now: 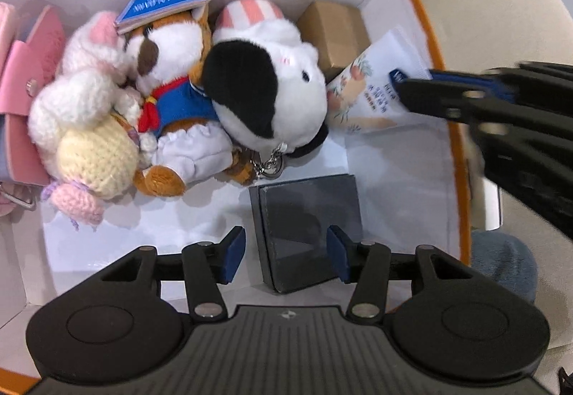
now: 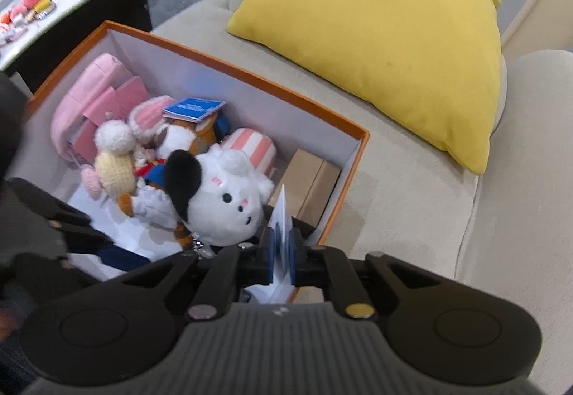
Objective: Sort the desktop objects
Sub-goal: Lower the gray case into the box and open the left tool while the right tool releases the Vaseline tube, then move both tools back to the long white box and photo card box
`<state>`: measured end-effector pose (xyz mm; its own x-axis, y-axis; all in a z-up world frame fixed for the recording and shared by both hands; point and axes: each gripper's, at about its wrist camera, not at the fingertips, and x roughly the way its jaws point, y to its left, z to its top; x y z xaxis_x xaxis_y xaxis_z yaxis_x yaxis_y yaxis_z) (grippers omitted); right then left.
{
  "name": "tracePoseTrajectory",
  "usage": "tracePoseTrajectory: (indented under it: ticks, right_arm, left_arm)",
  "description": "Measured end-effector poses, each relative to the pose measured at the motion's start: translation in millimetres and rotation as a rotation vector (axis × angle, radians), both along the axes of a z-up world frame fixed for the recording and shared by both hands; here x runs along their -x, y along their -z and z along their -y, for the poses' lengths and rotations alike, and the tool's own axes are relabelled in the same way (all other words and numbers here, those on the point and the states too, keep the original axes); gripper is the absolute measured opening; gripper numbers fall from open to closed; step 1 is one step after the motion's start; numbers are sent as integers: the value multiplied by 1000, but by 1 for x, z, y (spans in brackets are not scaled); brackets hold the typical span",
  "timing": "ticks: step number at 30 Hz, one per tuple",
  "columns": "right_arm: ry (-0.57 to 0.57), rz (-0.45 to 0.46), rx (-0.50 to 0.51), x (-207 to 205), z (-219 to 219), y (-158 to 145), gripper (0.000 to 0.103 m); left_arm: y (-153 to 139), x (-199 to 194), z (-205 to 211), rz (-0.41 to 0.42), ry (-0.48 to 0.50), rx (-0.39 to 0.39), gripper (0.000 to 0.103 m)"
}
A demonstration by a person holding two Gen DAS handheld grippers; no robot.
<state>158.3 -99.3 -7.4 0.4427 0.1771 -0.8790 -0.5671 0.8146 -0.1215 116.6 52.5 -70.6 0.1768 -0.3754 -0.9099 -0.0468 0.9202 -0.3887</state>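
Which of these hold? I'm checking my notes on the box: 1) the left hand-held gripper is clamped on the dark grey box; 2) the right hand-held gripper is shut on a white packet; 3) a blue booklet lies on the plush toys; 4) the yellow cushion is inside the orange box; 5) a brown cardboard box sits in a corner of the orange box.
1) False. The left hand-held gripper is open; the dark grey box lies between its pads, unpressed.
2) True: right hand-held gripper, white packet.
3) True: blue booklet.
4) False. The yellow cushion lies on the sofa outside the orange box.
5) True: brown cardboard box.
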Motion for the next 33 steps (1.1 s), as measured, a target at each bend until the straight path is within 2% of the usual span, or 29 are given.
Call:
tracePoseTrajectory:
  ticks: [5, 9, 15, 20, 25, 29, 33]
  right_arm:
    - [15, 4, -121, 9, 15, -20, 31]
    - [29, 32, -178, 15, 26, -32, 32]
    - [82, 73, -212, 17, 52, -41, 35]
    - [198, 84, -224, 17, 89, -36, 36]
    - [272, 41, -195, 22, 111, -9, 37]
    - [293, -12, -191, 26, 118, 11, 37]
    - [280, -50, -172, 31, 116, 24, 37]
  left_arm:
    - [10, -6, 2, -44, -7, 4, 59]
    - [15, -13, 5, -97, -8, 25, 67]
    - [20, -18, 12, -131, -10, 64, 67]
    - [17, -13, 11, -105, -33, 77, 59]
    - [3, -3, 6, -73, -55, 58, 43]
    - [-14, 8, 6, -30, -52, 30, 36]
    - [-32, 16, 5, 15, -40, 20, 34]
